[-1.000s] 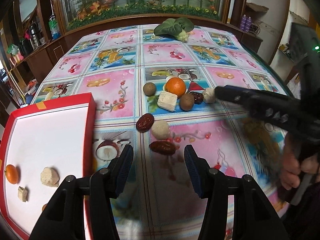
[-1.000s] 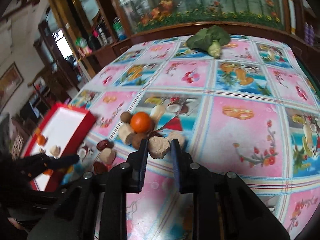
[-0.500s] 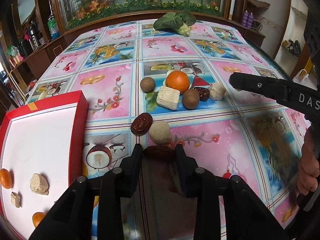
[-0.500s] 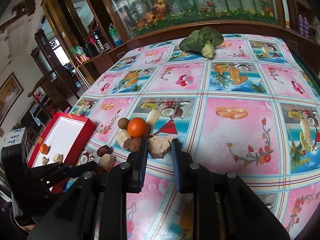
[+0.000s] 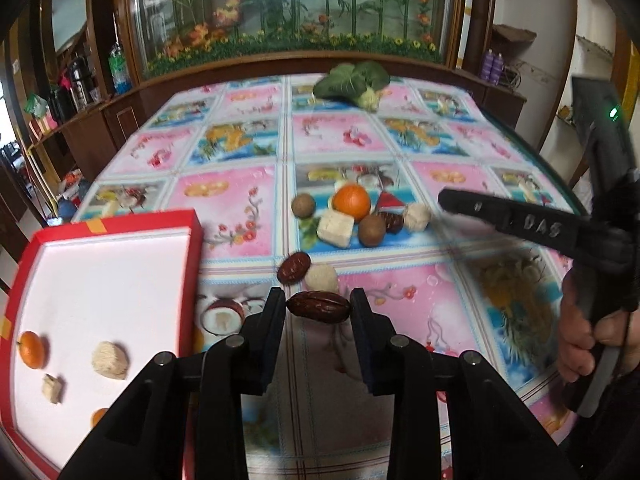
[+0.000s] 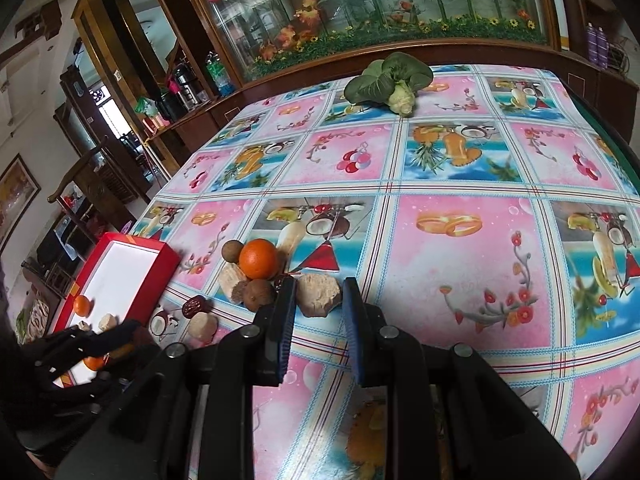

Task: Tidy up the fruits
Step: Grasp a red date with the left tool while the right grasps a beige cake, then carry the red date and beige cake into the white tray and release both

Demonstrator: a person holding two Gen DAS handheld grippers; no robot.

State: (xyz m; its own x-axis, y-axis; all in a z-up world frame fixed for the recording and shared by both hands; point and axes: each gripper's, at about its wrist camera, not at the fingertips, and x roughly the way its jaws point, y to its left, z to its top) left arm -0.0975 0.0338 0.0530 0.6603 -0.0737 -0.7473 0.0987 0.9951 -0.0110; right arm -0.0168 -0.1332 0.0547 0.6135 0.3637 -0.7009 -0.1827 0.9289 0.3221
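My left gripper (image 5: 318, 306) is shut on a dark red date (image 5: 318, 307) just right of the red box (image 5: 192, 264). The box holds two small oranges (image 5: 31, 349) and beige pieces (image 5: 110, 360). Another date (image 5: 294, 267) and a pale ball (image 5: 321, 277) lie just beyond my left fingertips. Further back is a pile with an orange (image 5: 352, 202), brown round fruits (image 5: 372, 230) and a beige block (image 5: 336, 227). My right gripper (image 6: 319, 293) is shut on a beige lump (image 6: 320, 294) at the pile's right edge, next to the orange (image 6: 258, 259).
A leafy green vegetable (image 6: 388, 80) lies at the table's far edge, before a wooden cabinet with glass. A person's hand (image 5: 588, 340) holds the right gripper at the right of the left wrist view. The patterned tablecloth (image 6: 460, 280) stretches bare to the right of the pile.
My left gripper closed on the dark date that lay between its open fingers and now holds it. The right gripper stays shut on the beige lump.
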